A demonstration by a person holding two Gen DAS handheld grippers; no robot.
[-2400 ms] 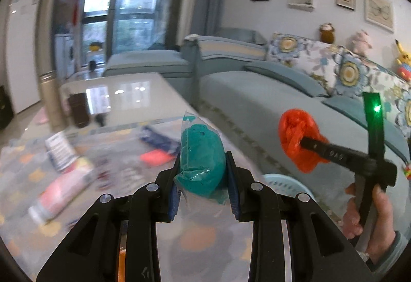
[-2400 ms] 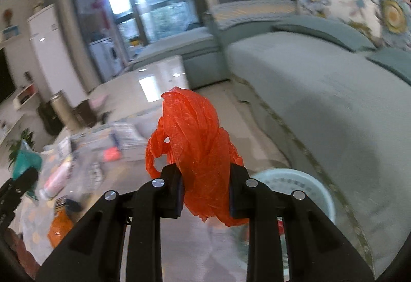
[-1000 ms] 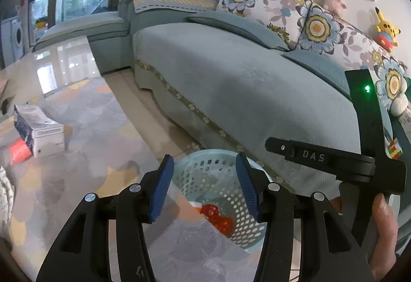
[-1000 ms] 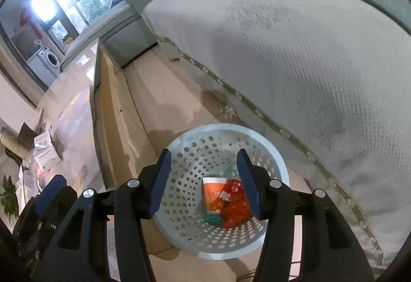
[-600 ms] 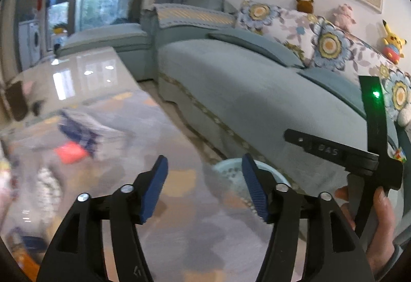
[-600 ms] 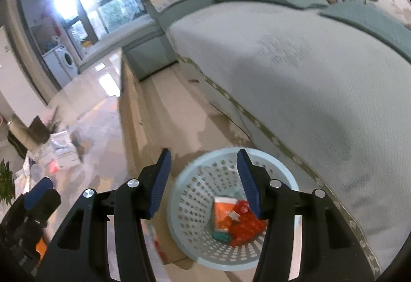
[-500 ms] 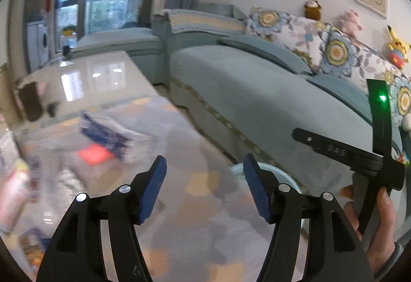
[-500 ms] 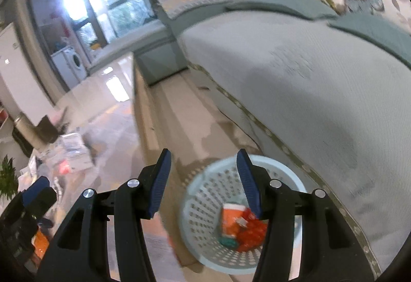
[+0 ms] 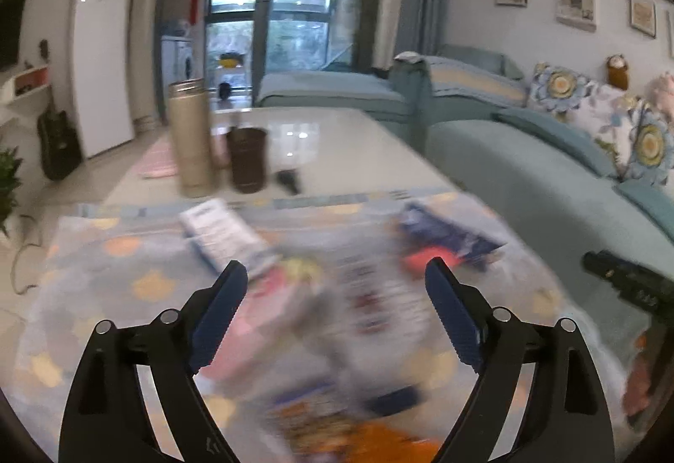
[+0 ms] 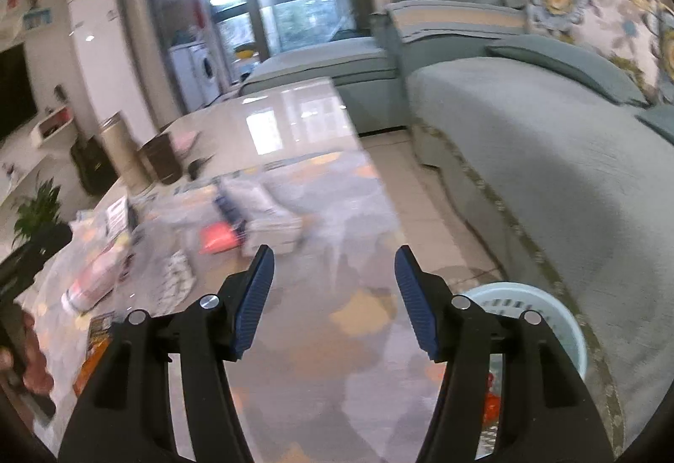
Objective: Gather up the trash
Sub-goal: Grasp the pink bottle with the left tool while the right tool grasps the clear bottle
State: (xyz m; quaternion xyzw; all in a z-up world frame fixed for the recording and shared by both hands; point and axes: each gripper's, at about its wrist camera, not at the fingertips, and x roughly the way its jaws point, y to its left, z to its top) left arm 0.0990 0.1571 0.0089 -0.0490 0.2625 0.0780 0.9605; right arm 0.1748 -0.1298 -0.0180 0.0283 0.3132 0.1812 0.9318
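Note:
My left gripper (image 9: 335, 315) is open and empty above the patterned table cloth (image 9: 139, 286). Blurred trash lies under it: a pink packet (image 9: 248, 319), a white-and-blue packet (image 9: 223, 235), a dark blue wrapper (image 9: 446, 235), a red scrap (image 9: 425, 258) and an orange wrapper (image 9: 379, 442). My right gripper (image 10: 332, 298) is open and empty over the table's right end. The pale blue perforated trash basket (image 10: 543, 311) stands on the floor at lower right, with red trash (image 10: 490, 404) inside. The right gripper's body (image 9: 632, 286) shows at the right edge of the left wrist view.
A metal flask (image 9: 189, 138), a dark cup (image 9: 247, 159) and a small black object (image 9: 288, 180) stand on the glossy far part of the table. A teal sofa (image 10: 547, 151) runs along the right. A tissue pack (image 10: 269, 218) lies on the cloth.
Both grippers let their trash fall into the basket and opened. They have since swung left from the basket, back over the littered table.

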